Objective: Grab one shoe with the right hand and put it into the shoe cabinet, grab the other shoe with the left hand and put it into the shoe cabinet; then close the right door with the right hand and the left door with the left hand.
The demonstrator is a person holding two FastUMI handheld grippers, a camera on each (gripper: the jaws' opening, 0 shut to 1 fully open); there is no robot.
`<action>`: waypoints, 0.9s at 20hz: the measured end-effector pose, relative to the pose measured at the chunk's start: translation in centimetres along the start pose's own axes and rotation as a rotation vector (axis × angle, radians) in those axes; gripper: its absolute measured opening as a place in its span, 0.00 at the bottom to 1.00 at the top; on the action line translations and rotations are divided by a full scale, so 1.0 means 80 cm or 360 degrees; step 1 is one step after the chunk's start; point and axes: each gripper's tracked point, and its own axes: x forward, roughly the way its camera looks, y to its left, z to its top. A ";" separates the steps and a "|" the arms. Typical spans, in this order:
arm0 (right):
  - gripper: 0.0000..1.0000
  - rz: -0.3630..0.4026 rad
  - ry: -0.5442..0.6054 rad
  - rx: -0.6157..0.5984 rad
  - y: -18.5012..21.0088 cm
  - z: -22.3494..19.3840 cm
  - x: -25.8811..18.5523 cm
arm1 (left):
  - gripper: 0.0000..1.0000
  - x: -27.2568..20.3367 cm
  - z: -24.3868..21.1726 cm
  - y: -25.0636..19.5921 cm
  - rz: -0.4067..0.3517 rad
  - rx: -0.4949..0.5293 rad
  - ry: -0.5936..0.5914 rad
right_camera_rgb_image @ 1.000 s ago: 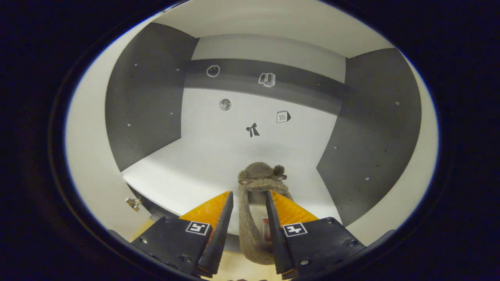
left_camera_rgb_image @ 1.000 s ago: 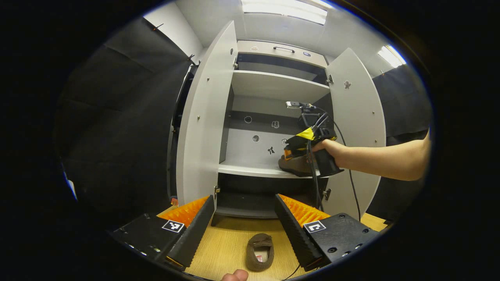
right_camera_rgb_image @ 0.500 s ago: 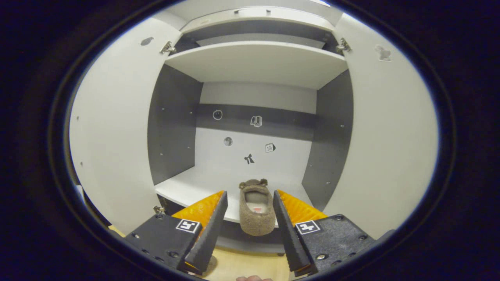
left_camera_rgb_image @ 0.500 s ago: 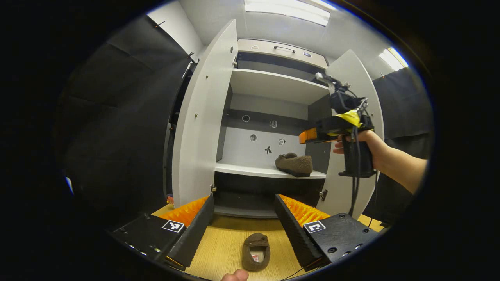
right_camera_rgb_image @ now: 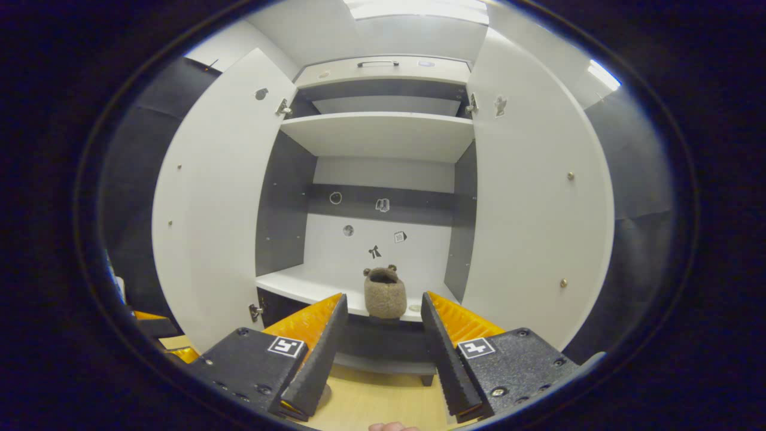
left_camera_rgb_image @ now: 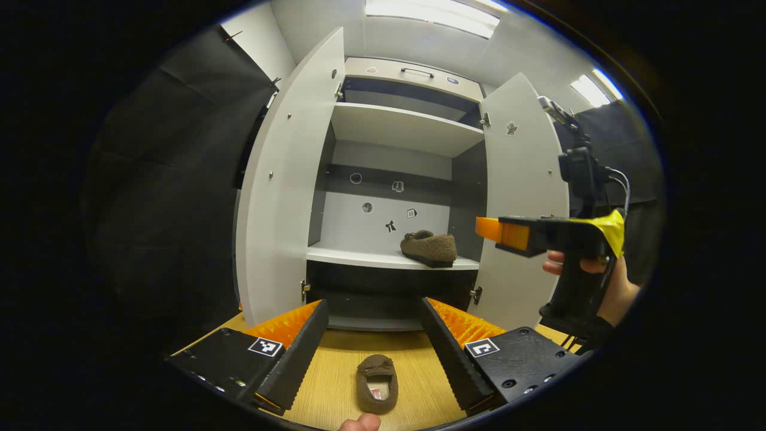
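One shoe (left_camera_rgb_image: 428,248) is being left on the cabinet shelf (left_camera_rgb_image: 359,258); second shoe (left_camera_rgb_image: 376,392) is lying on the floor between the wide-open left gripper (left_camera_rgb_image: 374,341). Right gripper (right_camera_rgb_image: 383,344) is being held open, empty. Soft, light slipper judged best pinched at the heel rim

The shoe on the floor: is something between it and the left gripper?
Nothing visible. The shoe on the floor lies in the gap between the left gripper fingers, which are spread wide, on bare wooden floor.
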 end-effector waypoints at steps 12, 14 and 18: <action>0.84 -0.0243 0.0108 -0.0016 -0.036 -0.126 -0.130 | 0.95 -0.009 -0.041 -0.026 -0.0101 -0.0073 0.0159; 0.85 -0.0262 0.0110 0.0031 -0.035 -0.128 -0.129 | 0.95 -0.008 -0.055 -0.017 -0.0044 -0.0083 0.0193; 0.93 -0.0229 0.0130 0.0085 -0.031 -0.133 -0.121 | 0.95 0.003 -0.102 -0.007 -0.0003 -0.0121 0.0382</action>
